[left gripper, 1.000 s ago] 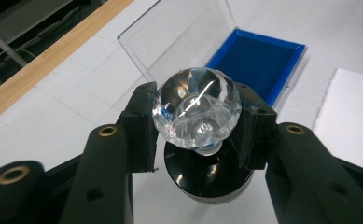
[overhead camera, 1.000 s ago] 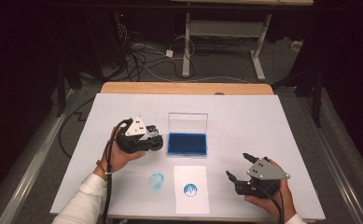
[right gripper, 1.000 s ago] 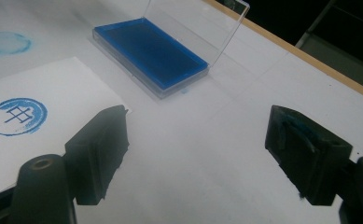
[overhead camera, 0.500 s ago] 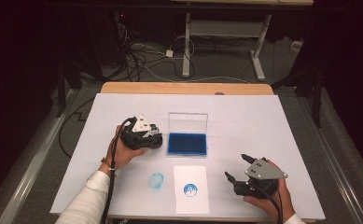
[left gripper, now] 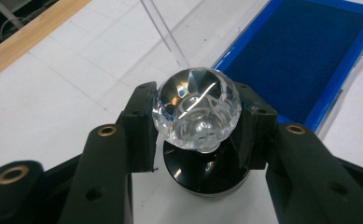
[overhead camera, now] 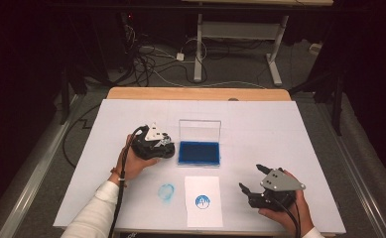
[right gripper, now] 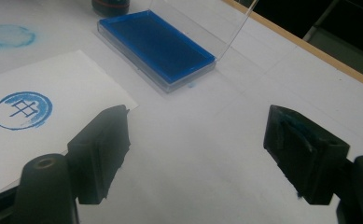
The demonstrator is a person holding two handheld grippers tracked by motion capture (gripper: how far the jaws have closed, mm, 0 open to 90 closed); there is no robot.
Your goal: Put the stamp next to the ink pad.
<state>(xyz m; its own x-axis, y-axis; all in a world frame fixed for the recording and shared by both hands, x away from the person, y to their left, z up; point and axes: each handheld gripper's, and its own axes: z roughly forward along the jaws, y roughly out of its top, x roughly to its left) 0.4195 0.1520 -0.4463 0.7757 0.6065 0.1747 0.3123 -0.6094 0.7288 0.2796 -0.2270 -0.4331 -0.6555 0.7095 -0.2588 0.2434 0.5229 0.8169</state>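
Note:
My left gripper (left gripper: 196,140) is shut on a stamp: its pads clamp the clear faceted knob (left gripper: 196,109), and the black base (left gripper: 206,172) hangs below, close over the white table. In the high view this gripper (overhead camera: 166,148) sits just left of the open blue ink pad (overhead camera: 199,152). My right gripper (overhead camera: 250,177) rests near the front right, open. Its jaws have just been closing a little, and nothing is between them (right gripper: 198,140). A white card (overhead camera: 203,208) with a round blue print (right gripper: 22,110) lies in front of the ink pad (right gripper: 158,46).
The pad's clear lid (overhead camera: 199,130) stands upright behind it. A blue ink smear (overhead camera: 166,192) marks the table left of the card. A wooden strip (overhead camera: 195,93) runs along the far edge. Beyond it are cables and desk legs on the floor.
My left gripper, with the stamp in it, has sunk a little and edged right toward the ink pad. The right hand has stayed in place.

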